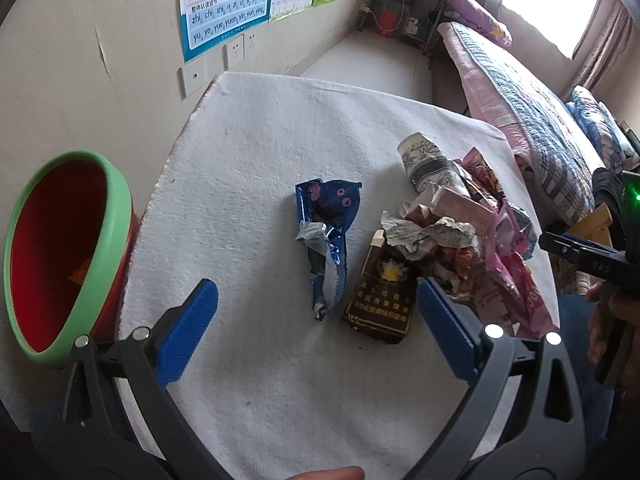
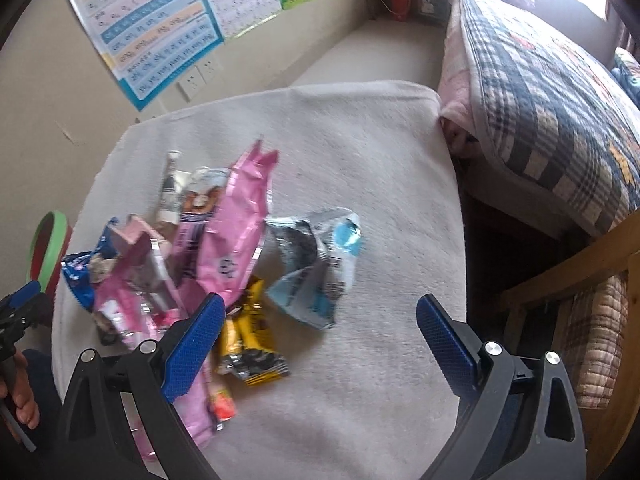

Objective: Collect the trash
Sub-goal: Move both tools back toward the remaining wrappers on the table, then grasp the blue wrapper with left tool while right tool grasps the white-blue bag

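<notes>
Two spread grippers, your left gripper (image 1: pixel 316 312) and right gripper (image 2: pixel 320 320), hover over the white-towelled table (image 1: pixel 260 160)
Only your left view shows the crumpled blue foil wrapper (image 1: pixel 326 236) whole, beside the green-rimmed red bin (image 1: pixel 68 248)

A lived-in home bedroom is shown: a bed covered by a blue-and-white plaid quilt (image 2: pixel 552 92) is set along one wall, paper pinyin learning charts (image 1: pixel 224 0) are stuck above white wall sockets (image 1: pixel 236 54), and a dark cluttered shelf unit (image 1: pixel 404 4) is placed in the far corner.
</notes>
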A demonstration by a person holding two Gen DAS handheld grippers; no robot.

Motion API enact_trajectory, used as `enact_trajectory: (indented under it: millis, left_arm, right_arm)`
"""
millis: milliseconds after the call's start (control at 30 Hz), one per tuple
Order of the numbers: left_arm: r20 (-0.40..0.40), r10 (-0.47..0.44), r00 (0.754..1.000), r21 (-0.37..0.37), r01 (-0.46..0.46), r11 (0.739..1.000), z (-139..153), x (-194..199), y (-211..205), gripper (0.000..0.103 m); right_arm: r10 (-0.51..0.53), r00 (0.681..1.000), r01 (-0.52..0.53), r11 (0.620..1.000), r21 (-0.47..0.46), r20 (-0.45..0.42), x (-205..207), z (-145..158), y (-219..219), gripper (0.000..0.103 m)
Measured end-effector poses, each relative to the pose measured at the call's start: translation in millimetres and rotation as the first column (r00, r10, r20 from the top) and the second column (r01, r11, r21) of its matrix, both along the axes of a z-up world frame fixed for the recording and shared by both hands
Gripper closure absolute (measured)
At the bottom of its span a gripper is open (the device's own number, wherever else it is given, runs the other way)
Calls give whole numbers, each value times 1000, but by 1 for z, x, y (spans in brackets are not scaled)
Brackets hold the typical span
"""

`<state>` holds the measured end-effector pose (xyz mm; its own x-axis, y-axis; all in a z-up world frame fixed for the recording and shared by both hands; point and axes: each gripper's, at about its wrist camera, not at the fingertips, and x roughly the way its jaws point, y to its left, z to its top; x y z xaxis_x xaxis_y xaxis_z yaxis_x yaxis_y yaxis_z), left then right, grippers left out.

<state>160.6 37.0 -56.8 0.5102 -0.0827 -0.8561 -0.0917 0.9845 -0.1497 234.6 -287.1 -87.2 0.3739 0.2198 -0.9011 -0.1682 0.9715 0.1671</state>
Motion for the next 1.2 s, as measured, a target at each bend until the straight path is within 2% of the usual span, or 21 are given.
enact_trajectory:
  millis: [433, 533, 633, 767, 800, 867, 900, 1033, 1133, 1200]
  left_arm:
    - [-36, 13, 999, -1, -13, 1000, -25, 18, -2, 6]
    - [-36, 18, 999, -11, -19, 1000, -28, 22, -1, 6]
    - [-36, 10, 999, -20, -10, 1000, -30, 27, -1, 11]
    - [-42, -8, 999, -26, 6, 1000, -32, 30, -5, 29]
    - [-42, -11, 999, -29, 10, 1000, -32, 31, -6, 32]
    - [-44, -15, 999, -35, 14, 999, -32, 32, -7, 47]
    - [-48, -17, 999, -40, 15, 999, -32, 32, -7, 51]
    - [-64, -38, 997, -48, 35, 998, -34, 33, -11, 74]
    - [-74, -55, 996, -53, 52, 997, -35, 32, -14, 92]
    - [-73, -62, 995, -43, 58, 997, -34, 30, -16, 94]
  right_arm:
    - [-9, 999, 9, 1000, 8, -47, 24, -28, -8, 10]
    - [-14, 998, 15, 1000, 19, -58, 28, -33, -9, 14]
    - [-11, 997, 12, 1000, 25, -71, 32, -37, -8, 16]
    - [1, 997, -1, 1000, 11, -73, 34, -40, -5, 24]
    - [3, 998, -3, 1000, 4, -69, 34, -40, -5, 29]
    - [1, 998, -2, 1000, -17, -61, 33, -39, -5, 39]
    - [4, 998, -5, 1000, -29, -58, 34, -38, -4, 44]
    - [10, 998, -14, 998, -60, -55, 35, -38, -2, 60]
    - [16, 998, -20, 998, -64, -56, 36, -37, -1, 65]
    - [23, 998, -26, 997, -72, -52, 35, -36, 0, 67]
